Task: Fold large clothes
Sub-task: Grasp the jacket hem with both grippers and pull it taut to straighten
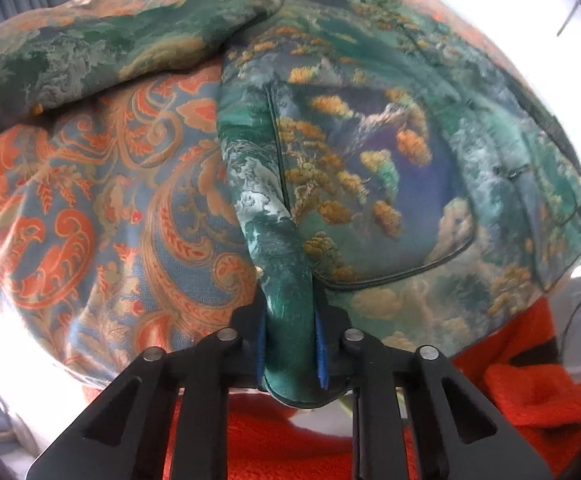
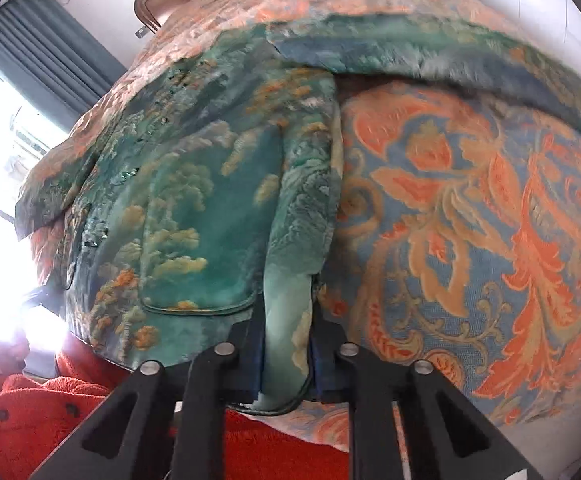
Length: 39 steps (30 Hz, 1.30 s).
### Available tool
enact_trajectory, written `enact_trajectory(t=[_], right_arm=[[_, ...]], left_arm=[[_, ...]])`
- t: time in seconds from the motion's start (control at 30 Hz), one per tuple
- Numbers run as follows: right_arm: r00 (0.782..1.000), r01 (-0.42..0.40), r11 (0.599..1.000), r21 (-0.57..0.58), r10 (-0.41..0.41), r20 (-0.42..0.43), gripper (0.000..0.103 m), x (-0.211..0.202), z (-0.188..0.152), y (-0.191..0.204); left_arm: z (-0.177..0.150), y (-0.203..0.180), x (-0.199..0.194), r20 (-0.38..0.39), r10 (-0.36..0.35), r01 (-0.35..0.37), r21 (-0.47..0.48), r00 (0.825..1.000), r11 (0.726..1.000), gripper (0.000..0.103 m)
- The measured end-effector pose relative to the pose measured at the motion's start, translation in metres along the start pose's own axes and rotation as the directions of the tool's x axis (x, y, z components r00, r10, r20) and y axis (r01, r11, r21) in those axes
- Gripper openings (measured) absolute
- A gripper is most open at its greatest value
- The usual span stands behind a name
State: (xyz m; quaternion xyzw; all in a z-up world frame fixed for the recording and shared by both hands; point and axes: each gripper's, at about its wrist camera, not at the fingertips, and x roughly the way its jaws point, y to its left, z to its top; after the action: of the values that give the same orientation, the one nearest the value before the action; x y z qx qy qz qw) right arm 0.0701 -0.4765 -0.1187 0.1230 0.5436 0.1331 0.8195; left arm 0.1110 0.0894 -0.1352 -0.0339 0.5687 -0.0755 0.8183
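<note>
A large green jacket [image 1: 370, 152] printed with clouds, trees and mountains lies spread on a bed; it also shows in the right wrist view [image 2: 194, 184]. My left gripper [image 1: 290, 344] is shut on the jacket's bottom hem corner beside a front pocket [image 1: 370, 200]. My right gripper [image 2: 286, 356] is shut on the opposite hem corner next to the other pocket [image 2: 198, 248]. One sleeve [image 1: 122, 48] stretches out to the left in the left wrist view, the other sleeve [image 2: 450, 60] to the right in the right wrist view.
The jacket rests on an orange and blue paisley bedspread [image 1: 110, 184], also seen in the right wrist view [image 2: 470, 220]. A red fuzzy garment [image 1: 530, 380] lies at the near edge, and in the right wrist view [image 2: 50, 408]. A curtained window [image 2: 30, 60] is at the left.
</note>
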Motion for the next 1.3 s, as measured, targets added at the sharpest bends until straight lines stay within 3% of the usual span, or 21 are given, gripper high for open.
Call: enact_trajectory(t=[0.3,0.6,0.7,0.77,0.83,0.9,1.0,1.1,1.2,1.3], right_arm=[[0.999,0.023,0.999,-0.042,-0.021,0.047,0.013,-0.054,-0.005,0.020],[0.999,0.039,0.998,0.056,-0.039,0.011,0.013,-0.041,-0.024,-0.014],[0.997,0.077,0.996,0.035,-0.077,0.020,0.013,-0.025,-0.023,-0.013],[0.996,0.084,0.996,0.025,-0.084,0.033,0.018,-0.023,-0.024,-0.011],[0.995,0.090,0.995,0.036,-0.091,0.047,0.032,-0.027,-0.027,-0.010],[0.993,0.098,0.994,0.055,-0.101,0.063,0.040,-0.033,-0.026,-0.013],[0.986,0.125,0.989,0.077,-0.132,0.099,0.046,-0.046,-0.029,-0.016],[0.965,0.211,0.973,0.092,-0.222,0.141,0.048,-0.064,-0.023,-0.016],[0.939,0.277,0.957,0.081,-0.287,0.187,0.049,-0.077,-0.013,-0.008],[0.913,0.334,0.941,0.054,-0.337,0.229,0.061,-0.087,0.001,0.006]], left_arm=[[-0.016,0.008,-0.032,0.001,-0.056,0.056,0.000,0.998,0.998,0.014],[-0.013,0.018,0.008,-0.051,-0.030,0.028,-0.050,0.998,0.998,0.014],[-0.017,0.014,0.005,-0.025,0.008,-0.009,-0.039,1.000,0.999,0.027],[-0.019,0.012,0.000,0.007,0.035,-0.034,-0.025,0.999,0.999,0.042],[-0.018,0.009,-0.009,0.043,0.066,-0.066,-0.013,0.997,0.998,0.057],[-0.017,0.006,-0.019,0.081,0.102,-0.101,-0.013,0.991,0.995,0.069],[-0.011,0.003,-0.038,0.149,0.146,-0.142,-0.036,0.978,0.989,0.079],[0.003,0.002,-0.061,0.238,0.177,-0.166,-0.067,0.955,0.984,0.089],[0.021,-0.005,-0.084,0.351,0.215,-0.195,-0.092,0.911,0.977,0.096],[0.035,-0.011,-0.104,0.473,0.200,-0.169,-0.107,0.858,0.980,0.098]])
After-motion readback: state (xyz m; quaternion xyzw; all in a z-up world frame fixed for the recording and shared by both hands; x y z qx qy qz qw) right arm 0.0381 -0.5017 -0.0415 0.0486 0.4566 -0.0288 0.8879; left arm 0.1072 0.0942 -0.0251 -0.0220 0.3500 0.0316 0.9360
